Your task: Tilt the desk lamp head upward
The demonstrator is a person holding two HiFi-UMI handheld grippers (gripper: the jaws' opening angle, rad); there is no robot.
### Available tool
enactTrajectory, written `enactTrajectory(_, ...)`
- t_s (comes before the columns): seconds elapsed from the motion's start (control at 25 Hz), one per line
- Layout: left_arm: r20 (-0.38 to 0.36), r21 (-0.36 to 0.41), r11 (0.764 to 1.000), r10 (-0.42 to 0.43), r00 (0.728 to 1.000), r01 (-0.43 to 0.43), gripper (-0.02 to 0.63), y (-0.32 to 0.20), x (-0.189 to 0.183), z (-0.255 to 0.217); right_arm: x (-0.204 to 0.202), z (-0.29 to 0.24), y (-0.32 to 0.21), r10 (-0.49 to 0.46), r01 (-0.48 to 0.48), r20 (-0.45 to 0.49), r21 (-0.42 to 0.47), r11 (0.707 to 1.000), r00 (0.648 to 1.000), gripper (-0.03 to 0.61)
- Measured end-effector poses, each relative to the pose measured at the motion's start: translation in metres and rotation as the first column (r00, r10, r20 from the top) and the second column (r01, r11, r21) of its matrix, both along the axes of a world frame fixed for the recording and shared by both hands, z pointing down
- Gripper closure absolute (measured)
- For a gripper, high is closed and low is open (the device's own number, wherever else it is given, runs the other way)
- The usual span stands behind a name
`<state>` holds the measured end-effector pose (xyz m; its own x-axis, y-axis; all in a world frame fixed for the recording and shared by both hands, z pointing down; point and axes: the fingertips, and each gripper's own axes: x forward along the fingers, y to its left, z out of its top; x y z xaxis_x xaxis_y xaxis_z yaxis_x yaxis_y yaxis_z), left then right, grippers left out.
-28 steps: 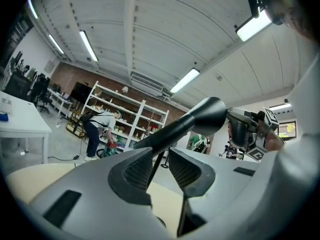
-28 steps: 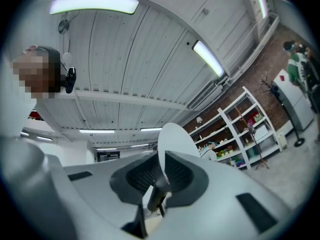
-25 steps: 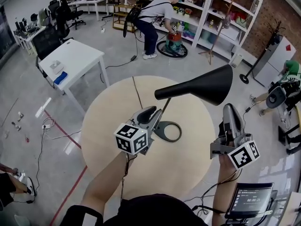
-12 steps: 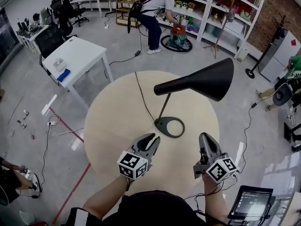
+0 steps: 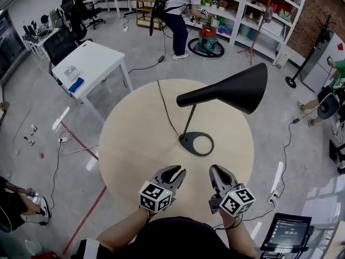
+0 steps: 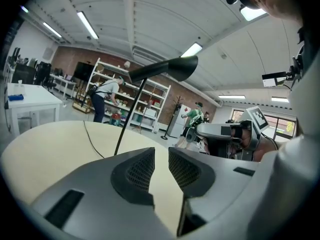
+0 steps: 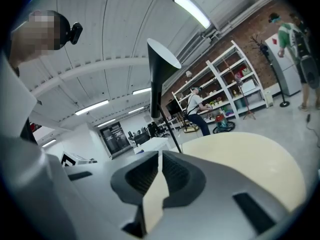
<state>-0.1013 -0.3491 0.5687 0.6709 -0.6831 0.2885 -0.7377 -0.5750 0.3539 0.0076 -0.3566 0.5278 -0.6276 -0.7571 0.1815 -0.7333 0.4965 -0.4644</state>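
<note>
Black cone-headed desk lamp (image 5: 232, 90) upright on round pale wooden desk (image 5: 135, 139), head near level; left tool (image 5: 178, 170) a crack apart, right tool (image 5: 217, 170) pinched together, both empty, far off; fits reaching in or already done.

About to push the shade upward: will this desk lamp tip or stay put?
Probably top-heavy: the wide cone shade overhangs well past the small ring base, so a hard push might tip it. The thin stem will likely wobble. The shade's smooth black surface looks slippery.
</note>
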Motion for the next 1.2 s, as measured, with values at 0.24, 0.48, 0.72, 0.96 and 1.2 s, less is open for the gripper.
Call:
enactTrajectory(0.24, -0.007, -0.002, 1.000, 0.009, 1.000, -0.009, 0.526, 0.001, 0.003, 0.002, -0.005, 0.002, 0.004, -0.004, 0.005, -0.022, 0.005, 1.000, 1.000, 0.554)
enactTrajectory(0.48, 0.010, 0.030, 0.999, 0.014, 1.000, -0.014, 0.526, 0.000, 0.003, -0.004, -0.006, -0.003, 0.002, 0.001, 0.000, -0.048, 0.028, 1.000, 0.999, 0.554)
enactTrajectory(0.72, 0.024, 0.036, 0.999, 0.023, 0.999, -0.024, 0.526, 0.000, 0.001, -0.001, -0.012, 0.003, 0.005, -0.008, 0.008, -0.054, 0.013, 1.000, 0.998, 0.554)
enactTrajectory(0.96, 0.016, 0.016, 1.000, 0.024, 1.000, -0.025, 0.526, 0.000, 0.000, 0.003, -0.015, 0.003, 0.007, -0.014, 0.015, -0.067, 0.011, 1.000, 0.998, 0.554)
enactTrajectory(1.2, 0.011, 0.005, 0.999, 0.033, 0.999, -0.033, 0.526, 0.001, 0.001, 0.005, -0.018, 0.004, 0.008, -0.022, 0.022, -0.072, 0.008, 1.000, 0.997, 0.554)
